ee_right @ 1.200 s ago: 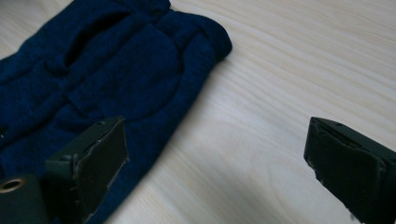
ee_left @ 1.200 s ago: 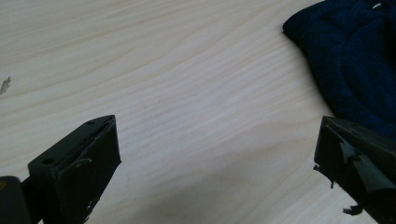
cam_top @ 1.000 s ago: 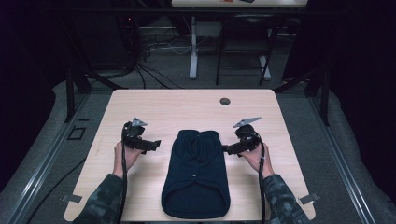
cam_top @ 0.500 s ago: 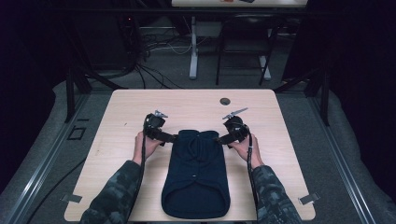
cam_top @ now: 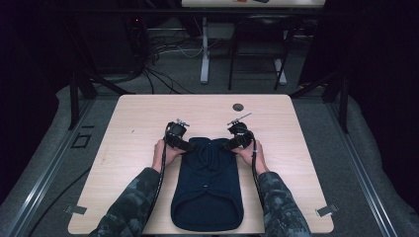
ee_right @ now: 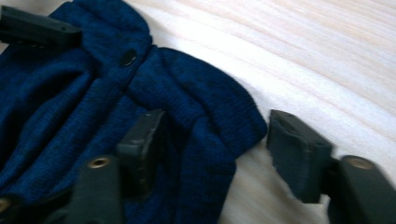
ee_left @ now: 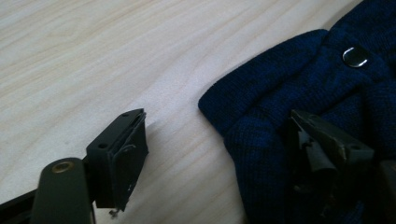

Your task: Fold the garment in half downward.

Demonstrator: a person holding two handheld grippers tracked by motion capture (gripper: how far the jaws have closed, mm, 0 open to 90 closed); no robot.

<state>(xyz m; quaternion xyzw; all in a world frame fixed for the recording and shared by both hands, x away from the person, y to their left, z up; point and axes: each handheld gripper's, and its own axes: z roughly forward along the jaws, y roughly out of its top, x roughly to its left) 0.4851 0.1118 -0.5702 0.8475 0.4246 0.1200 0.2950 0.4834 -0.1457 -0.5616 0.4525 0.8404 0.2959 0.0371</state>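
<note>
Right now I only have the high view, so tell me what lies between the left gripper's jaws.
Observer: The left gripper has just been closing its jaws. A corner of the dark blue knitted garment lies between them, not yet pinched.
Operator: Report the right gripper.
Observer: The right gripper has just been closing too. It straddles the other corner, with one jaw over the bare light wooden table.
Operator: Name any fastener.
Observer: A shiny metal snap sits near the left corner.
</note>
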